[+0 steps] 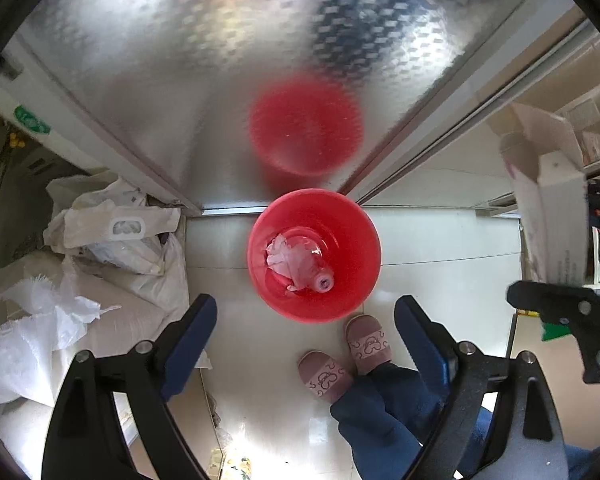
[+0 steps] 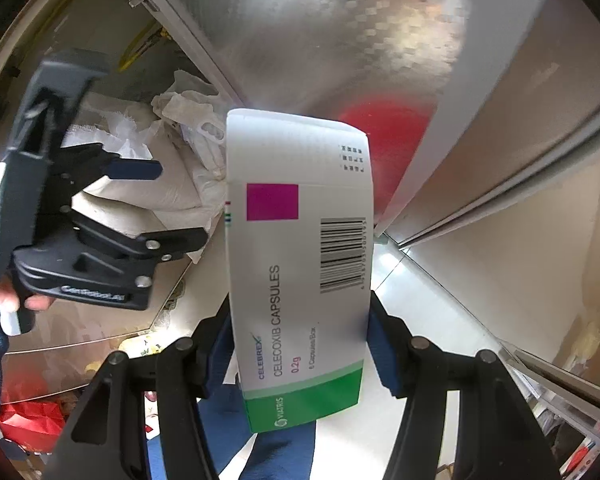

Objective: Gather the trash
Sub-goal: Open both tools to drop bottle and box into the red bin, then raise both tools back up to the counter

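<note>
Our left claw [image 1: 304,332] hangs wide and empty above the one red bin [image 1: 314,256], which sits on the floor at our twelve o'clock holding one clear plastic bottle [image 1: 312,264] and crumpled tissue. At three o'clock, our right claw [image 2: 300,340] clamps one Celebrex capsule box [image 2: 300,256]. Dropping it calls for swinging over the bin, then releasing.

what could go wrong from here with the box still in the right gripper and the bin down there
1. The medicine box is pinched only at its lower end by the right gripper, so it may tilt or slip out early.
2. The red bin is small and already holds a plastic bottle, so a drop from this height may miss or bounce out.
3. The slippers stand close beside the bin; a step may knock it.
</note>
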The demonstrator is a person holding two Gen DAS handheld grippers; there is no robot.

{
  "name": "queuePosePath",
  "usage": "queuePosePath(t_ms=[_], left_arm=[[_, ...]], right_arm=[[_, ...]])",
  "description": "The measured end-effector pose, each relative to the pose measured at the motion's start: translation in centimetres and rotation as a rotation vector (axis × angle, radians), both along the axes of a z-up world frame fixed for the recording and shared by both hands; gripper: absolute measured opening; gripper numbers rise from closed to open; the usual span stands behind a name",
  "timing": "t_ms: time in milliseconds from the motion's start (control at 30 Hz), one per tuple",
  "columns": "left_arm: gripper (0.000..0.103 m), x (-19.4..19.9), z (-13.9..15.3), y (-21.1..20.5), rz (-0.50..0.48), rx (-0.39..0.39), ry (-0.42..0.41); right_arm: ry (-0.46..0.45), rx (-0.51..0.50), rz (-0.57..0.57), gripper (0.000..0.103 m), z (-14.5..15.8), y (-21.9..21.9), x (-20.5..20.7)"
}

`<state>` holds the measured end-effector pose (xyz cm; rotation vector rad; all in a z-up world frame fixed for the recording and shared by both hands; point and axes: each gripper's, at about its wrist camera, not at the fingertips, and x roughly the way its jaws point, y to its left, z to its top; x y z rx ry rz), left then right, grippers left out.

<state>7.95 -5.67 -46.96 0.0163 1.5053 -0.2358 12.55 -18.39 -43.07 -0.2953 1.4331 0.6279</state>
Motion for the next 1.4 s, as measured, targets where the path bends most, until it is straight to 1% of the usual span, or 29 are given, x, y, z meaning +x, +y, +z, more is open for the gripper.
queuePosePath(t_ms=[67,100,133,167,200,300,467,600,733,800,833,867,933,1033,1133,1233,1300,1333,1400], left_arm=[[0.091,-0.2,0.0,0.5,0.006,-0.006,0.001],[0.093,-0.4,-0.1,0.8,0.003,0.0,-0.001],[0.1,-0.5,-0.3,1.1,0.005,0.008,0.0],[0.103,-0.6,-0.6,1.4,0.011,0.017,0.005],[0.103,-0.7,-0.8,1.7,0.019,0.018,0.01],[0.103,-1.1,-1.1,2.5,0.035,0.004,0.023],[0.103,-1.8,-2.4,3.3,0.045,-0.006,0.05],[0.103,-2.3,-3.6,4.2,0.061,-0.03,0.068],[0.103,-2.7,-5.0,4.8,0.077,-0.032,0.09],[0.103,-2.9,-5.5,4.8,0.078,-0.022,0.1],[0.103,-3.1,-5.7,4.8,0.076,-0.018,0.102],[0.103,-3.2,-5.9,4.8,0.073,-0.016,0.101],[0.103,-3.3,-6.0,4.8,0.066,-0.021,0.101],[0.103,-3.4,-6.0,4.7,0.047,-0.027,0.097],[0.103,-3.5,-5.6,4.5,0.028,0.0,0.08],[0.103,-3.7,-5.0,4.3,0.037,-0.014,0.082],[0.103,-3.6,-4.4,4.4,0.041,-0.04,0.09],[0.103,-3.7,-4.0,4.2,0.04,-0.044,0.09],[0.103,-3.9,-2.9,3.7,0.033,-0.033,0.08]], right_arm=[[0.001,-0.002,0.006,0.057,-0.6,0.5,0.3],[0.0,-0.004,0.009,0.057,-0.8,0.7,0.5],[0.002,-0.006,0.011,0.057,-1.2,0.9,0.6],[0.007,-0.007,0.013,0.057,-1.5,1.1,0.7],[0.012,-0.007,0.017,0.057,-1.5,1.2,0.7],[0.021,-0.011,0.037,0.057,-2.9,1.9,0.8],[0.046,-0.048,0.089,0.057,-6.2,3.4,1.0],[0.066,-0.084,0.118,0.057,-9.2,4.2,1.4],[0.06,-0.116,0.127,0.057,-11.6,4.6,1.8],[0.021,-0.146,0.145,0.058,-12.2,4.9,1.7],[0.02,-0.145,0.148,0.058,-12.3,4.6,1.9],[0.035,-0.139,0.141,0.065,-12.5,4.5,1.9],[0.052,-0.131,0.123,0.076,-12.7,4.0,2.0],[0.066,-0.141,0.114,0.079,-12.5,3.8,1.9],[0.071,-0.135,0.103,0.083,-12.0,3.9,1.7],[0.065,-0.129,0.082,0.084,-11.1,3.7,1.4],[0.053,-0.126,0.066,0.086,-9.9,3.4,1.0],[0.046,-0.12,0.057,0.09,-9.2,3.1,0.8],[0.032,-0.101,0.037,0.093,-7.5,2.5,0.3]])
